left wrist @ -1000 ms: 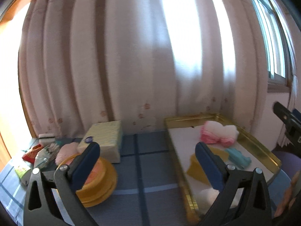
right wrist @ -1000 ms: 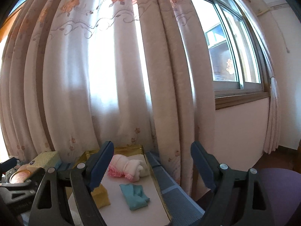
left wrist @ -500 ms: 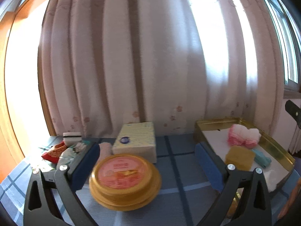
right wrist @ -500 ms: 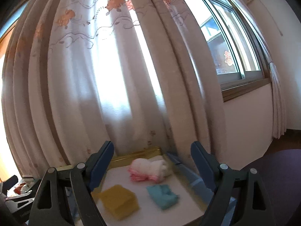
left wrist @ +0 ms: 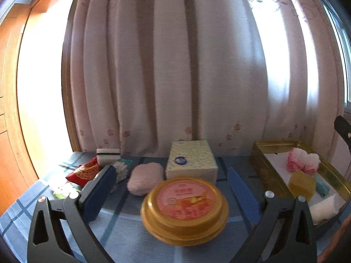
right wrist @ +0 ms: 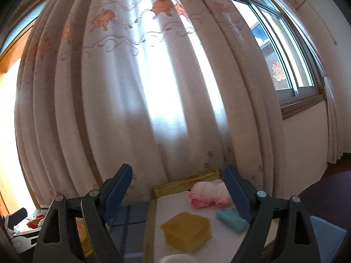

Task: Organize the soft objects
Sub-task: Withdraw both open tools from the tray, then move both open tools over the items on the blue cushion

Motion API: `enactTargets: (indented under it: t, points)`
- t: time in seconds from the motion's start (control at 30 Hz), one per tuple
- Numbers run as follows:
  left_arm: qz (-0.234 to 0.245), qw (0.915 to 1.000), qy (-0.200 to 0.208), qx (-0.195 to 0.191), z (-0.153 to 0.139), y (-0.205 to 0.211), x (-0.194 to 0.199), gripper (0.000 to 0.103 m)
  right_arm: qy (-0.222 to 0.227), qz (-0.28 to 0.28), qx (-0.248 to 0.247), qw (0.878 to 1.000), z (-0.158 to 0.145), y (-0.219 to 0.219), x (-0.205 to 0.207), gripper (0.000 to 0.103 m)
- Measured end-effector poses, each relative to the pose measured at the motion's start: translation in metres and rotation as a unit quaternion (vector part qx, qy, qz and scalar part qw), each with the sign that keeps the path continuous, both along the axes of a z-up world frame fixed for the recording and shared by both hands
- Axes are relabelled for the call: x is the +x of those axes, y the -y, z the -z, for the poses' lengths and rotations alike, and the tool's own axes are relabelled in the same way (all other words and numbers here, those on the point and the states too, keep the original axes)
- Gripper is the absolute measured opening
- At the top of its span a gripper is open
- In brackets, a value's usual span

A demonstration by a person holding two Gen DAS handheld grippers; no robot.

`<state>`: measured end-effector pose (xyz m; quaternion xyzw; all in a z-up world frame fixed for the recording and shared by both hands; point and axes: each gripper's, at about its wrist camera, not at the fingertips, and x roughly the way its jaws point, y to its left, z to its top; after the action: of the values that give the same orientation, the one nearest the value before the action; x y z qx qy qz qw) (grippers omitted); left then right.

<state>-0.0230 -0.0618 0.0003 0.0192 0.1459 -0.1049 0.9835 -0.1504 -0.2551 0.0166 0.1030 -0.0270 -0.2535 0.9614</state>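
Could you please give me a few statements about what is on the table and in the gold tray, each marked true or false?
1. A yellow sponge lies inside the gold tray. True.
2. The round gold tin sits inside the tray. False: it stands on the blue checked cloth, left of the tray.
3. The left gripper has its jaws shut on the pink puff. False: the jaws stand open and hold nothing.
4. A pink and white fluffy item lies at the tray's far end. True.
5. The tissue pack stands behind the tin, near the curtain. True.
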Motion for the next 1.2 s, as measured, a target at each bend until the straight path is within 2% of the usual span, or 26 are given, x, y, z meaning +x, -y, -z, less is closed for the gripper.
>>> enactTargets:
  t: [0.47,0.87,1.2]
  points:
    - [-0.053,0.9985,-0.003,-0.012,0.002,-0.064,0.017,0.102,0.004,-0.057,-0.027,0.998,0.002,-0.064,0.027,0.087]
    - [-0.11,0.9939,-0.007,-0.013,0.003,-0.127,0.032,0.102,-0.019,-0.139,-0.029,0.99,0.006,-0.124,0.06,0.087]
    - [-0.143,0.9896,-0.017,-0.009,0.004,-0.173,0.045,0.102,-0.063,-0.195,-0.018,0.979,0.012,-0.163,0.095,0.087]
